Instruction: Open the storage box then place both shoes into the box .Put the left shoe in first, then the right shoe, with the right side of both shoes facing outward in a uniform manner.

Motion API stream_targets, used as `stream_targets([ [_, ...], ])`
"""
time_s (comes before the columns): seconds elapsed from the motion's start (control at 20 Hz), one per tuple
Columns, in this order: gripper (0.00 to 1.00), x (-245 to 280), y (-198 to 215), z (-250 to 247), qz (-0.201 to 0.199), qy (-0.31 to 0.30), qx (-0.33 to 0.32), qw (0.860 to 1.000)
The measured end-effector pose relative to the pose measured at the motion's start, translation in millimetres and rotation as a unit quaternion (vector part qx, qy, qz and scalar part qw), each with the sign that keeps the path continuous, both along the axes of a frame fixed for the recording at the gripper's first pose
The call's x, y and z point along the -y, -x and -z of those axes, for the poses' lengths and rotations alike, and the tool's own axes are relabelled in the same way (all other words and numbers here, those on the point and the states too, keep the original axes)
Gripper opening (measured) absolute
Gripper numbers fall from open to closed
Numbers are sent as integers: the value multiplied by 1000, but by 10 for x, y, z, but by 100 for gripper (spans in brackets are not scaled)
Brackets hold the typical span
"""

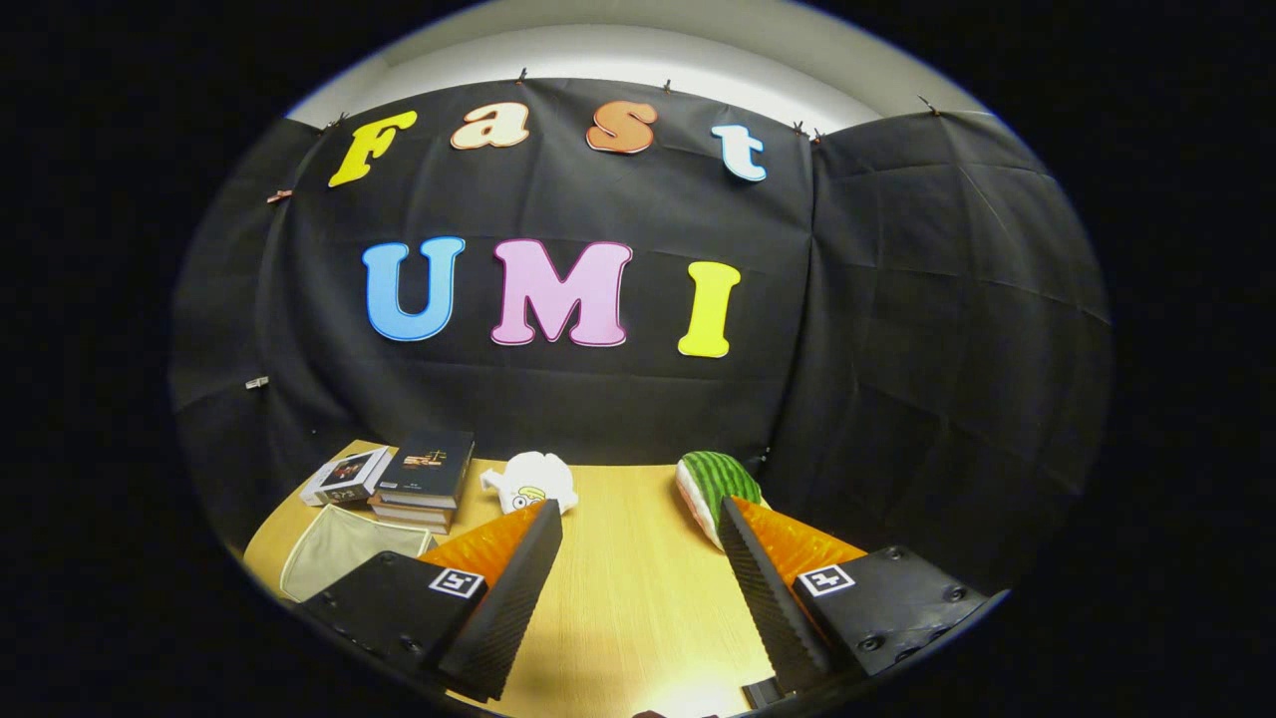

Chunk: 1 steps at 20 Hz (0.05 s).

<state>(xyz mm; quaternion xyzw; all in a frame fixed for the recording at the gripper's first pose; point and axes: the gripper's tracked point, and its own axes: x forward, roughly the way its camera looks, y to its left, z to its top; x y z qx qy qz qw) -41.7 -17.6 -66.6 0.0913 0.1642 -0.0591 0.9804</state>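
Tongs (638,514) stand wide open, gripping nothing, above bare worktop (638,588); neither storage box nor shoes can be located from here; judgement: sight the box lid squarely before closing.

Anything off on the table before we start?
Nothing spilled or damaged. Hand-held gripper is open over bare table. Beyond the fingers: stacked books, a white plush toy, a watermelon-slice item.

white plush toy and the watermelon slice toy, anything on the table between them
Nothing: in the gripper view bare wooden table separates the white plush toy from the watermelon slice toy. The hand-held gripper is open.
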Motion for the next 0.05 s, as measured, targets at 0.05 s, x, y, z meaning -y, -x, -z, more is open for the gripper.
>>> stream_targets([
  [0.05,98,21,17,3,2,1,-1,1000],
])
